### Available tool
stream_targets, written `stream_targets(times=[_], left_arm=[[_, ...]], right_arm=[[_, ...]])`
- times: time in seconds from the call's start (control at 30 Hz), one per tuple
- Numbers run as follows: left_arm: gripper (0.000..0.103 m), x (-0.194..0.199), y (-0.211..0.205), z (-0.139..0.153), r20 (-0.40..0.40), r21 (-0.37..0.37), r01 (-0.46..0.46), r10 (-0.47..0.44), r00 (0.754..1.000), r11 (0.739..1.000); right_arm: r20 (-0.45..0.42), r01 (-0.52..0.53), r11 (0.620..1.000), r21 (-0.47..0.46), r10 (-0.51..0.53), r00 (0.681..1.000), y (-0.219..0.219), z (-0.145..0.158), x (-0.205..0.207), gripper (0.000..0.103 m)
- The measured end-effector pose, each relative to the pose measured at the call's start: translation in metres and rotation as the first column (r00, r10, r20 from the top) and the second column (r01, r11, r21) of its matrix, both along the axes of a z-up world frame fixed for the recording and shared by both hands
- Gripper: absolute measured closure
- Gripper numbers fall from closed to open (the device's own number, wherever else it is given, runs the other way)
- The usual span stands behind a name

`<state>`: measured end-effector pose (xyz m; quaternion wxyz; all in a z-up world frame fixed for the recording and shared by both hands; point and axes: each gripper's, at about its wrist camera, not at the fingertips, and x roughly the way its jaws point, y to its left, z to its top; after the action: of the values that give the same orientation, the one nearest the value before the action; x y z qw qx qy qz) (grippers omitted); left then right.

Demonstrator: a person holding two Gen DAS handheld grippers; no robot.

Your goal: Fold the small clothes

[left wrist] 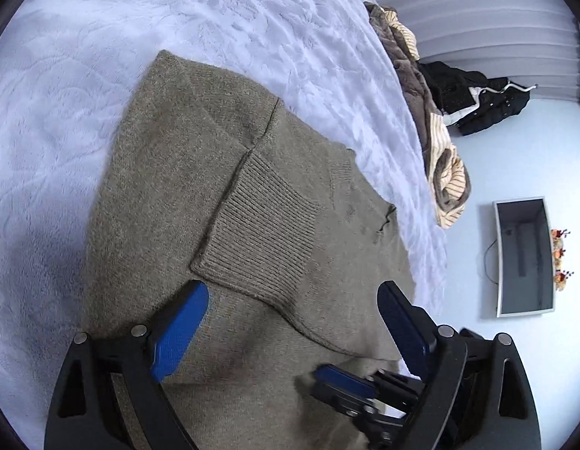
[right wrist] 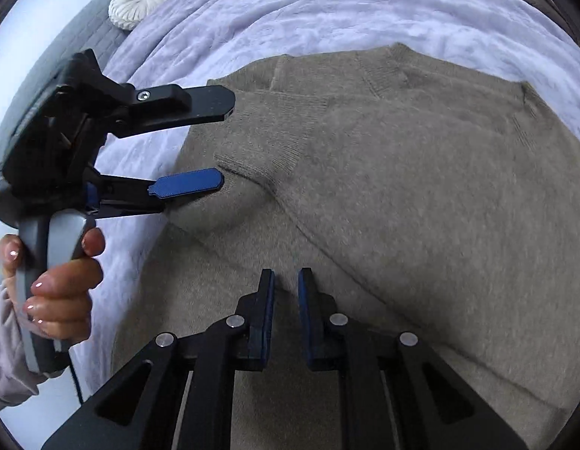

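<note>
A taupe knitted sweater (left wrist: 200, 195) lies spread on the bed (left wrist: 83, 56), over a pale lilac plush blanket, and fills the lower centre of both wrist views. 1 sleeve is folded across the body, and its ribbed cuff (left wrist: 260, 236) sits at the middle of the left wrist frame, running on a slant from upper left to lower right.

The left gripper (left wrist: 292, 332) hangs just below that cuff with its 2 blue pads spread wide and nothing between them but the sweater's body underneath; it grips nothing. In the right wrist view the same tool enters from the left edge, its lower pad just beside the cuff's end, held by a hand (right wrist: 61, 281) at lower left.

The right gripper (right wrist: 286, 281) points down at the cloth at the bottom centre of its frame, its pads nearly together with only a thin gap. Whether they pinch a bit of knit I cannot tell; no fold is visibly lifted.

The cuff lies straight ahead of the left gripper and up-left of the right one, so the left is nearer, and it would likely cross the sleeve's width.

Beyond the bed's edge, at the upper right, lie a striped garment (left wrist: 445, 165) and a black jacket (left wrist: 477, 105).
</note>
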<state>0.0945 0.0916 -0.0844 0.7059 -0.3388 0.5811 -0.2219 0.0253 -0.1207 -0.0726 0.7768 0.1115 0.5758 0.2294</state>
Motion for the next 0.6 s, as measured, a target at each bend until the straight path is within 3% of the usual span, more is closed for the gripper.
stream_targets(times=[0.07,0.1,0.23,0.37,0.4,0.43,0.47,0.5,0.6], left_arm=[[0.011,0.001,-0.006,0.004,0.012,0.053,0.01,-0.011,1.0,0.999],[0.011,0.003,-0.012,0.007,0.02,0.088,0.017,-0.019,1.0,0.996],[0.011,0.005,-0.018,0.007,0.032,0.21,0.012,-0.02,0.999,0.978],[0.012,0.018,-0.023,0.006,0.041,0.287,0.018,-0.031,0.999,0.958],[0.023,0.021,-0.027,0.006,0.041,0.316,0.026,-0.041,0.998,0.948],[0.048,0.024,-0.032,0.007,0.041,0.358,0.042,-0.06,0.997,0.933],[0.065,0.025,-0.037,0.008,0.037,0.405,0.064,-0.087,0.996,0.912],[0.093,0.024,-0.038,0.007,0.031,0.421,0.088,-0.112,0.993,0.903],[0.092,0.018,-0.033,0.016,0.051,0.364,0.083,-0.109,0.993,0.928]], right_arm=[[-0.04,0.103,0.993,0.055,-0.101,0.994,-0.032,-0.001,-0.013,0.062],[-0.058,0.157,0.984,0.081,-0.152,0.987,-0.049,-0.003,-0.02,0.058],[-0.152,0.396,0.899,0.185,-0.372,0.916,-0.12,-0.012,-0.054,0.056],[-0.212,0.582,0.767,0.27,-0.542,0.813,-0.174,-0.017,-0.08,0.056],[-0.22,0.606,0.743,0.284,-0.564,0.796,-0.182,-0.018,-0.092,0.056],[-0.23,0.631,0.716,0.298,-0.588,0.775,-0.19,-0.02,-0.098,0.056],[-0.246,0.657,0.686,0.312,-0.61,0.754,-0.198,-0.024,-0.103,0.056],[-0.26,0.678,0.661,0.321,-0.627,0.734,-0.205,-0.028,-0.107,0.056],[-0.299,0.74,0.569,0.358,-0.681,0.668,-0.23,-0.034,-0.116,0.056]])
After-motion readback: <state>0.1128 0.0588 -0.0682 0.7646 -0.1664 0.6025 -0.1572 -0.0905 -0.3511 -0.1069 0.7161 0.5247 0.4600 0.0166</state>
